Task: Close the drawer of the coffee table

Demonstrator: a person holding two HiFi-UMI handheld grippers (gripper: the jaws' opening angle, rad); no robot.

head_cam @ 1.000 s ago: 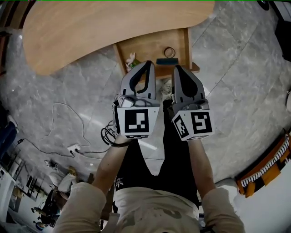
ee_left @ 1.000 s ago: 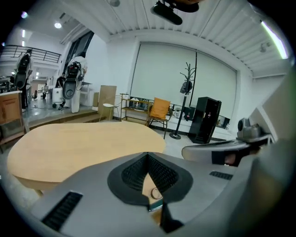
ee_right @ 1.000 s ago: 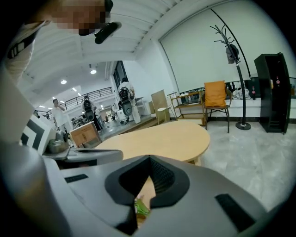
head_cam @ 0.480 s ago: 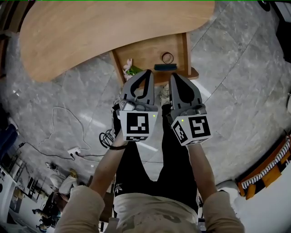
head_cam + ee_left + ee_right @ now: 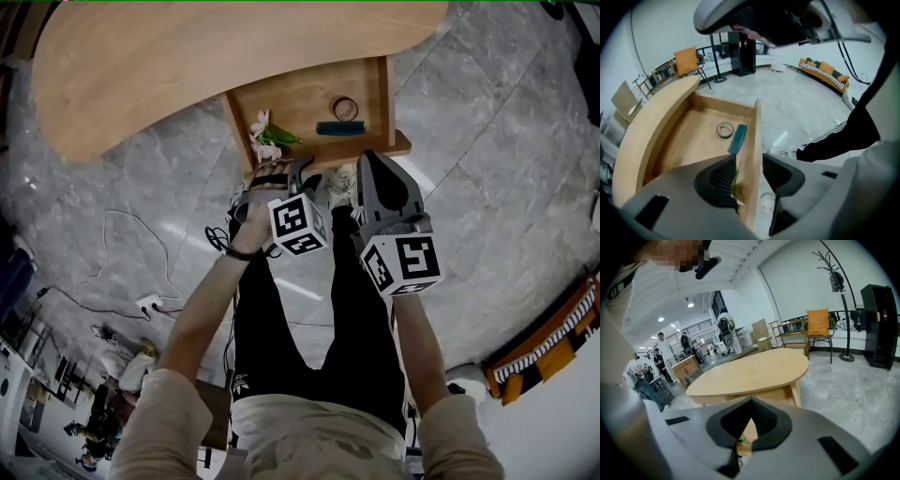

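The light wooden drawer (image 5: 300, 101) is hanging wide open from under the pale wooden, rounded coffee table top (image 5: 187, 66), pulled out toward us over the grey marbled floor tiles (image 5: 497, 141). Inside we've got a small greyish roll of tape (image 5: 346, 108), a flat teal bar (image 5: 339, 127) lying just inside the front, and a white flower sprig with green leaves (image 5: 265, 134) tucked into the front left corner.

Our left gripper (image 5: 289, 175) is tipped steeply down at the left end of the drawer's front board (image 5: 752, 131). Its jaws have just been opening and stand wide. One ribbed black pad (image 5: 723, 177) is inside the drawer right by the green leaves and the other is outside over the floor, so the board runs straight between them. On the outer side there's a clear gap between pad and wood, so it's straddling the board, not clamping it.

Our right gripper (image 5: 373, 161) sits just beside the left one, pointing at the right half of that board. Its jaw tips are pressed together with nothing in them. We honestly can't tell whether it touches the wood.
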